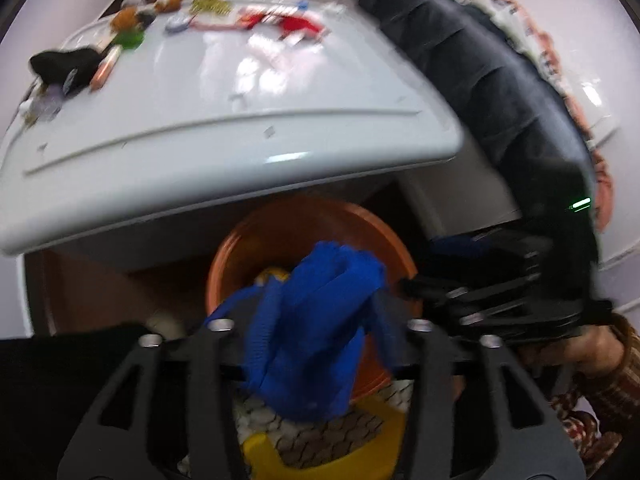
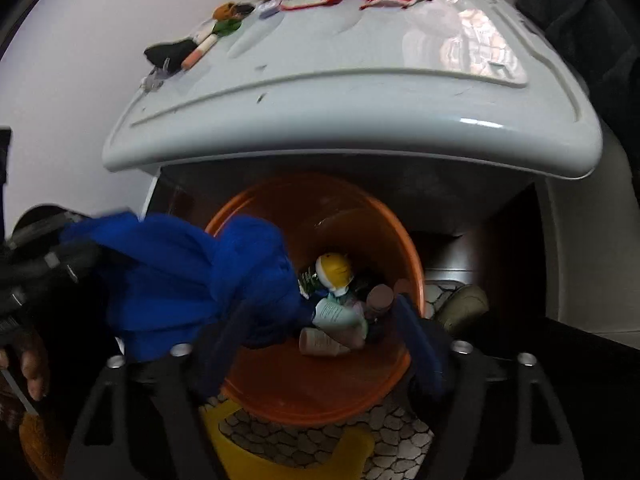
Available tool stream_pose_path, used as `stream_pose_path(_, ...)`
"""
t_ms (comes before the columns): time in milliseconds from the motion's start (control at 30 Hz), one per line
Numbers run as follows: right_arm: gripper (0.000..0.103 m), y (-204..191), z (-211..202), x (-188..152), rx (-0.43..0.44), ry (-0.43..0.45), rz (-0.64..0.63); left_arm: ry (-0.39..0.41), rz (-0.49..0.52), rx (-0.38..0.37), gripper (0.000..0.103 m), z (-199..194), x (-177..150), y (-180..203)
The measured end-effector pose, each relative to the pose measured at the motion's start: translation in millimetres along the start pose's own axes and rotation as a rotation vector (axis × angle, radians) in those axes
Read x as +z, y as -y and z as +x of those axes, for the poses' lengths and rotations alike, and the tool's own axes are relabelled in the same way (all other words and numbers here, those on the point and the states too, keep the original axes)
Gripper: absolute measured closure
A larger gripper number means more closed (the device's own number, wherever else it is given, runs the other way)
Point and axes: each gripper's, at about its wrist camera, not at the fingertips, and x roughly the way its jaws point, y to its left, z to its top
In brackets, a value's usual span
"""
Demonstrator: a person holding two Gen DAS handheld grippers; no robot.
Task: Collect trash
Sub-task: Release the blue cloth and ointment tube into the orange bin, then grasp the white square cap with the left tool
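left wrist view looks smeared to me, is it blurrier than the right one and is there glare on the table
Yes: in the left wrist view the blue cloth and table edge are motion-smeared; the right wrist view is sharper, the orange bin contents readable. Window glare patches sit on the table in both views, and fisheye bends its edge.

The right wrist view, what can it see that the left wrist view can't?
Only the right wrist view looks deep into the orange bin, where a yellow ball, a pale green packet and small bottles lie. Only the left wrist view shows the dark jacket draped by the table, and the right tool from the side. Both show the blue cloth over the bin, the white table with clutter on top, and the yellow mat.
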Motion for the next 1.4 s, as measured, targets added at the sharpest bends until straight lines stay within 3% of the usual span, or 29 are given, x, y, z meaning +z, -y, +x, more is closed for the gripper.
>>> stream_pose_path(167,0.011,3,-27,20,-0.013,0.104,-0.012,0.113,-0.01,-0.01,0.027,-22,4,-5)
stream_pose_path(400,0.005,-10,-75,80,0.038,0.344,-0.125,0.22,-0.038,0.054,0.025,-42,32,-25)
stream_pose_path(500,0.005,-14,-81,119,0.048,0.394,-0.154,0.27,-0.077,0.099,0.024,-51,51,-40)
stream_pose_path(700,0.005,-8,-80,202,0.127,0.468,-0.086,0.348,-0.109,0.213,0.022,-60,111,-64)
stream_pose_path(800,0.005,2,-86,221,0.141,0.581,-0.053,0.373,-0.106,0.263,0.019,-53,156,-76)
stream_pose_path(867,0.005,9,-82,219,0.092,0.649,-0.053,0.379,-0.097,0.288,0.019,-42,181,-85)
stream_pose_path(967,0.005,12,-70,221,0.027,0.609,-0.045,0.376,-0.062,0.292,0.02,-10,218,-101)
stream_pose_path(1133,0.005,1,-69,214,0.002,0.599,-0.144,0.323,-0.034,0.341,0.044,54,261,-132)
stream_pose_path(1400,0.005,-5,-78,207,0.057,0.596,-0.185,0.288,-0.036,0.383,0.045,94,284,-152)
